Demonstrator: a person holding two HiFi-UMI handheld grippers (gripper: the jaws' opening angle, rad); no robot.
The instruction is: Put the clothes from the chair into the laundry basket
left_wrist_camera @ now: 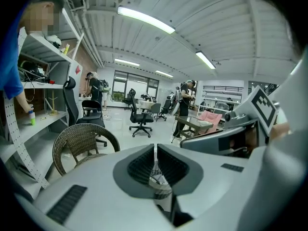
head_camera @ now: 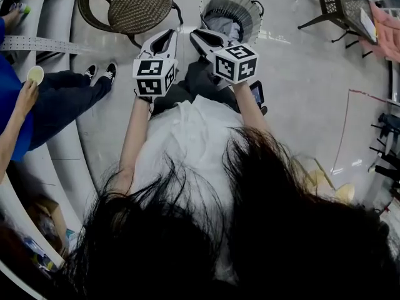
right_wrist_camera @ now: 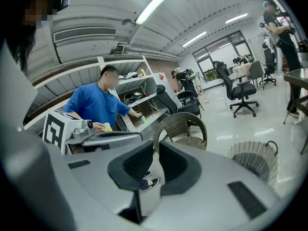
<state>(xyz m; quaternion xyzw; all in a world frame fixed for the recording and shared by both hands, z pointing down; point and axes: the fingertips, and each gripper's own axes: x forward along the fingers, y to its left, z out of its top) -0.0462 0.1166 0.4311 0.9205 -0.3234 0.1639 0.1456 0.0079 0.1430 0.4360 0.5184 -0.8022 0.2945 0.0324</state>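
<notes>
Holds the left gripper [head_camera: 167, 35] and the right gripper [head_camera: 195, 36] up in front, side by side, tips close to each other. Pinches the left jaws together on nothing at all. Pinches the right jaws together too, also on nothing. Carries a cube on each gripper, with square black-and-white patterns like little mazes, not words. Stands over a shiny pale floor, with the laundry basket [head_camera: 253, 14] just ahead, round and woven, with two small handles. Has the clothes [head_camera: 220, 22], a grey bundle, down inside that basket. Has the chair [head_camera: 134, 6], brown and woven, just to the left of the basket, apart from both grippers. Aims the left tips toward the basket and the right tips more toward the chair. Shows a person in a blue top [head_camera: 11, 111] at the far left, with something small and yellow [head_camera: 35, 74] in one hand.
</notes>
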